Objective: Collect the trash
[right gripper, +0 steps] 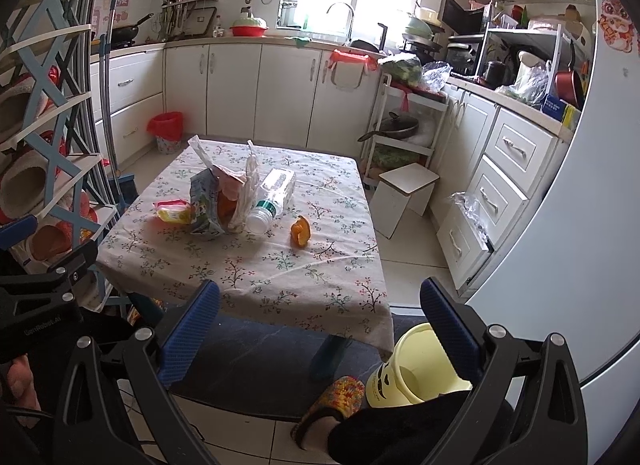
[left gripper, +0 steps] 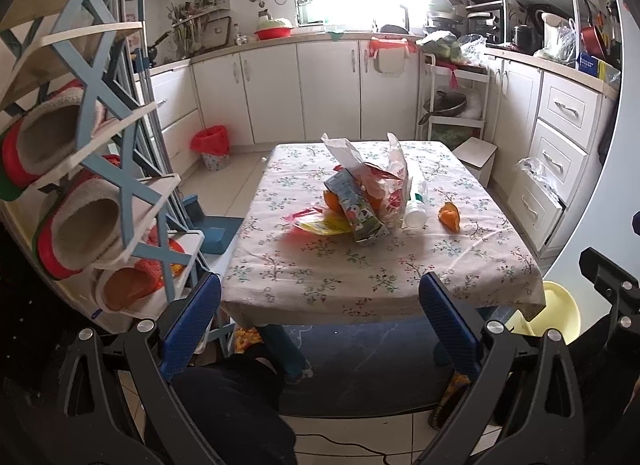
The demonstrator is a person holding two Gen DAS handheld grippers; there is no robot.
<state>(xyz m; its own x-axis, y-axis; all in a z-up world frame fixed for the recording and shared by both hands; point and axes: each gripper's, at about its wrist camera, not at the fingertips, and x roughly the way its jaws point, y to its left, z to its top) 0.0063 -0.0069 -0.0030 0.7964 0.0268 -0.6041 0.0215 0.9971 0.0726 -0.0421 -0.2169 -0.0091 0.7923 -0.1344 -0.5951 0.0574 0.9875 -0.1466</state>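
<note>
The left gripper (left gripper: 320, 321) was held wide apart, its blue-padded fingers (left gripper: 192, 329) closed on nothing, well short of the near edge of the table (left gripper: 384, 289). The right gripper (right gripper: 320, 325) was likewise spread wide and empty, its blue pads (right gripper: 190, 335) framing the near table corner, with a pale yellow bin (right gripper: 416, 369) seen on the floor just beside its right finger. Part of a hand (right gripper: 20, 389) was seen at the left edge of the right wrist view, beneath the other gripper's black body.

On the floral tablecloth (right gripper: 256, 265) the trash was gathered near the middle. A crumpled juice carton (left gripper: 356, 209) was lying against a clear plastic bag (left gripper: 384, 173), with orange peel showing inside the heap. A flat yellow and red wrapper (left gripper: 316, 221) was lying touching the carton's left side. An empty plastic bottle (right gripper: 272, 197) was lying on its side just right of the bag, its open mouth towards the cameras. A single piece of orange peel (right gripper: 301, 231) was set apart, further right.

Beyond the table, a small basket lined with a red bag (right gripper: 166, 129) was standing on the floor by the cabinets, and a white stool (right gripper: 404, 193) was standing to the table's right.
</note>
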